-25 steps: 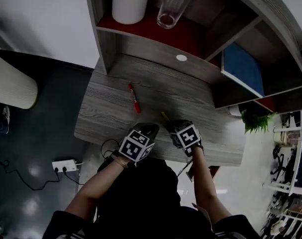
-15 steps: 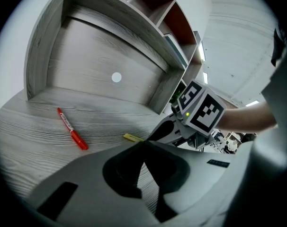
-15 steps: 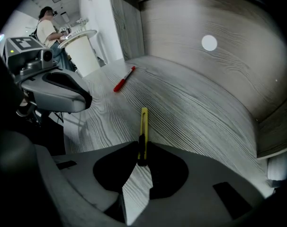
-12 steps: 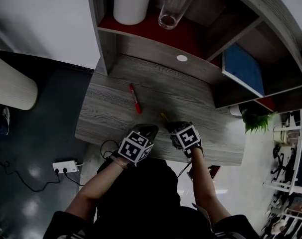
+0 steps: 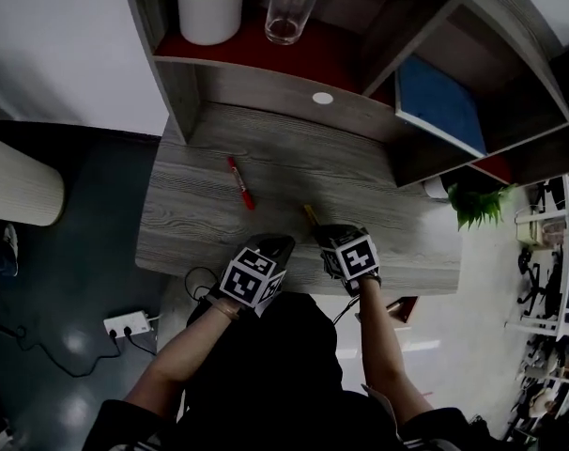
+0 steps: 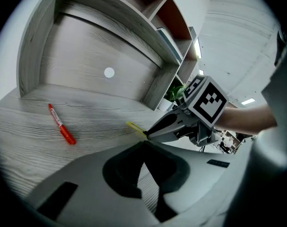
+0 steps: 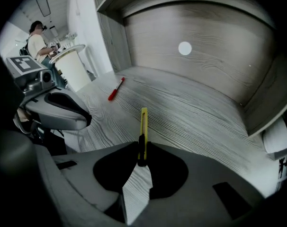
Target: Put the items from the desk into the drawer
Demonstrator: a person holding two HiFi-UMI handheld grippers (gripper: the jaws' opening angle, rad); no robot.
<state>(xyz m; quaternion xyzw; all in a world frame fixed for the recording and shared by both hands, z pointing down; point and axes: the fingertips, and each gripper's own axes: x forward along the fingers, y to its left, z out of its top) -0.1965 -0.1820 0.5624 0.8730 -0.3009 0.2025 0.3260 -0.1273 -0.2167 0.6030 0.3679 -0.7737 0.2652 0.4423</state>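
Observation:
A yellow utility knife (image 7: 143, 126) sticks out edge-on from my right gripper (image 7: 141, 149), which is shut on its near end just above the grey wooden desk (image 5: 191, 224). In the head view the knife (image 5: 311, 216) points away from the right gripper (image 5: 322, 232) at the desk's front edge. A red pen (image 5: 238, 181) lies loose farther left on the desk. My left gripper (image 5: 284, 243) hovers beside the right one, shut with nothing in it; its tips meet in the left gripper view (image 6: 143, 143). No drawer is in view.
A shelf unit stands at the desk's back, with a white cup (image 5: 209, 6) and a glass (image 5: 290, 3) on its red shelf and a blue panel (image 5: 438, 101) to the right. A plant (image 5: 479, 205) sits off the right end. A power strip (image 5: 125, 324) lies on the floor.
The head view has swung a little, so the desk sits more to the left. Both grippers stay in about the same place, the right one still holding the knife.

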